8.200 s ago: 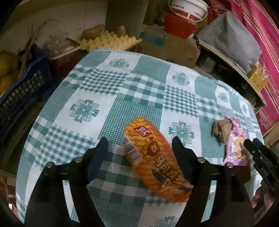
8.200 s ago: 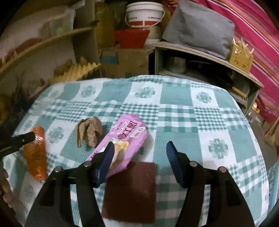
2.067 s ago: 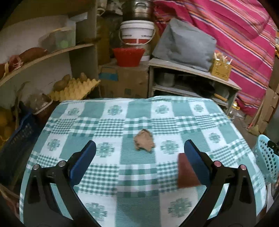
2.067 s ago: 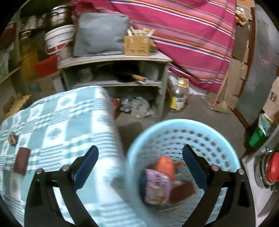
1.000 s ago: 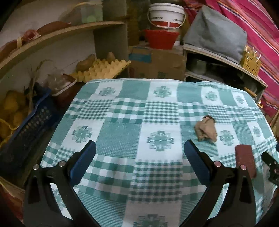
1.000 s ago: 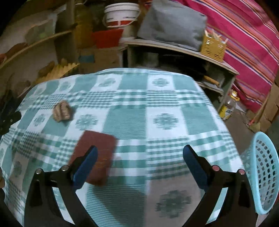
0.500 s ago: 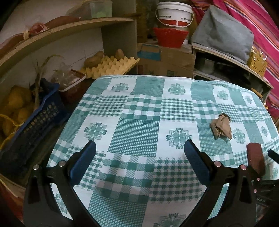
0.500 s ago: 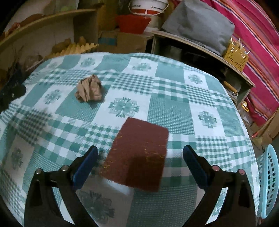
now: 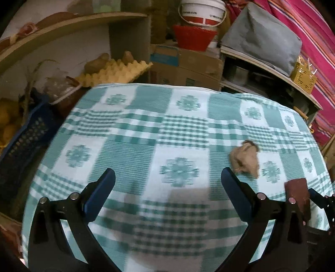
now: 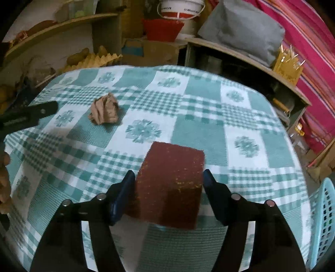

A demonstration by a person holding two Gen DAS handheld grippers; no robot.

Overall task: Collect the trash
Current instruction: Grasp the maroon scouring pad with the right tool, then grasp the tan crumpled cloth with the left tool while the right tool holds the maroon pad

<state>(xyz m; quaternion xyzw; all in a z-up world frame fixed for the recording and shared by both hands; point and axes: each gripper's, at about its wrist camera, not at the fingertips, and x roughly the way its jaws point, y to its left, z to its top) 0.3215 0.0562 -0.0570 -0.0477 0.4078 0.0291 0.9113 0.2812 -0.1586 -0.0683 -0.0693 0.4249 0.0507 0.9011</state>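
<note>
Maroon pad [image 10: 170,184] between closing right tongs [image 10: 167,194]

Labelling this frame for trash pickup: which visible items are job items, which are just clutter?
Job:
- dark red pad, between the closing right gripper fingers
- crumpled brown paper
- light blue basket

Clutter:
- egg tray
- white bucket
- grey cushion

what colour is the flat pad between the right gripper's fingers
Dark maroon-red pad with faint yellowish specks, clearest in the right wrist view.

Black scissor-like gripper arms with silver screws, dark blue fingers [image 10: 123,194].
</note>
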